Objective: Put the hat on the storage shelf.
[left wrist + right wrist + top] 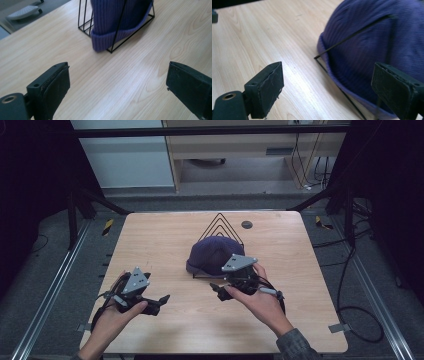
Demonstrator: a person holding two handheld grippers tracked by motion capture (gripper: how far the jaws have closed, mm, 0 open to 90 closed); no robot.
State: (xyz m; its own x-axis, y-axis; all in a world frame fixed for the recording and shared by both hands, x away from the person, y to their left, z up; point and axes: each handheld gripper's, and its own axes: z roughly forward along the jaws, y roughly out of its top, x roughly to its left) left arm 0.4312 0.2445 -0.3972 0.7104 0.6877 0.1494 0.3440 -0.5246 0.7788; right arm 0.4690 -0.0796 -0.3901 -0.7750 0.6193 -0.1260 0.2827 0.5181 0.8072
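A ribbed purple beanie [212,254] sits in a black wire rack [220,225] on pale woodgrain table [165,240].

Two black jaws of the right tool [327,87] are seen rising from the bottom edge, set wide apart with nothing pressed between them. A purple ribbed knit hat [372,47] is draped over a thin black wire stand [352,35] on the light wooden desk [262,37]. The hat's folded brim lies just beyond the right-hand jaw, which partly overlaps it. The left-hand jaw is seen over bare wood.
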